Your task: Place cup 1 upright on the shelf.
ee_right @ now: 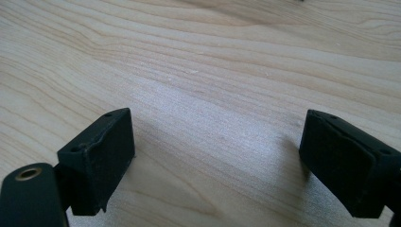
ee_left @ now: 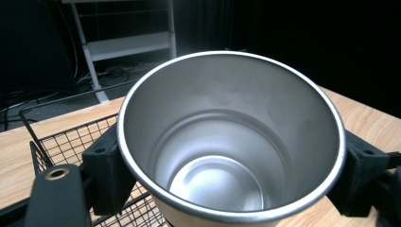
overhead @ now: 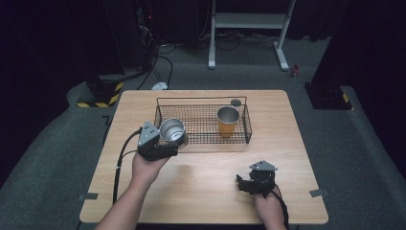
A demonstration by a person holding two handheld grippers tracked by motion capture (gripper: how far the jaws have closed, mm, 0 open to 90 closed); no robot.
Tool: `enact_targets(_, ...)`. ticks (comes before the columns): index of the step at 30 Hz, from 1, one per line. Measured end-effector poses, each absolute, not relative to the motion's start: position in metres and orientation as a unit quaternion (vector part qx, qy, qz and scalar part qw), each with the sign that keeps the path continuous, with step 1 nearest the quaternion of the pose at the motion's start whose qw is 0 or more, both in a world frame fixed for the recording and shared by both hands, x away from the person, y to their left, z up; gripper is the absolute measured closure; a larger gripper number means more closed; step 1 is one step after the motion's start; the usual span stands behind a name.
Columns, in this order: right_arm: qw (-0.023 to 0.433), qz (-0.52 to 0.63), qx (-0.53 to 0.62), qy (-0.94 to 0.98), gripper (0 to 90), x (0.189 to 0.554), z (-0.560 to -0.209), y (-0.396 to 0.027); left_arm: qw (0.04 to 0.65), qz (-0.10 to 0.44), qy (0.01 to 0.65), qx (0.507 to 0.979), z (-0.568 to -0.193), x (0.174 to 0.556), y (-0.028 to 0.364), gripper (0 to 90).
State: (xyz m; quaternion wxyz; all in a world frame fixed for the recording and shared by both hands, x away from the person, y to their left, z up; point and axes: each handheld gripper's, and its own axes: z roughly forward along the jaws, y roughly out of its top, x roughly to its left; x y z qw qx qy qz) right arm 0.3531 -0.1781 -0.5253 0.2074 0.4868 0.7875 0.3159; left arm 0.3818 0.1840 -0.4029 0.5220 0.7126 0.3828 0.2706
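A steel cup [overhead: 172, 130] hangs over the near left corner of the black wire basket [overhead: 206, 139], with my left gripper [overhead: 165, 146] shut on it. In the left gripper view the cup's [ee_left: 227, 142] empty silver inside faces the camera, and a black jaw presses on each side of it. An orange cup [overhead: 228, 121] with a steel rim stands upright inside the basket, right of its middle. My right gripper [overhead: 245, 184] rests low over the bare table at the front right. Its jaws stand wide open in the right gripper view [ee_right: 217, 161], with nothing between them.
The basket sits at the back middle of the wooden table [overhead: 206, 191]. A small dark round thing [overhead: 235, 102] lies behind its far rim. A metal frame stand [overhead: 249, 21] and cables are on the floor beyond the table.
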Motion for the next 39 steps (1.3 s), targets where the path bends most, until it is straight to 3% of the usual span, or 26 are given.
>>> enact_targets(39,0.206,0.316,0.488,0.787,10.8,0.353,-0.525,-0.178,0.494,0.289,0.396,0.718,-0.4,0.45,0.161,18.8)
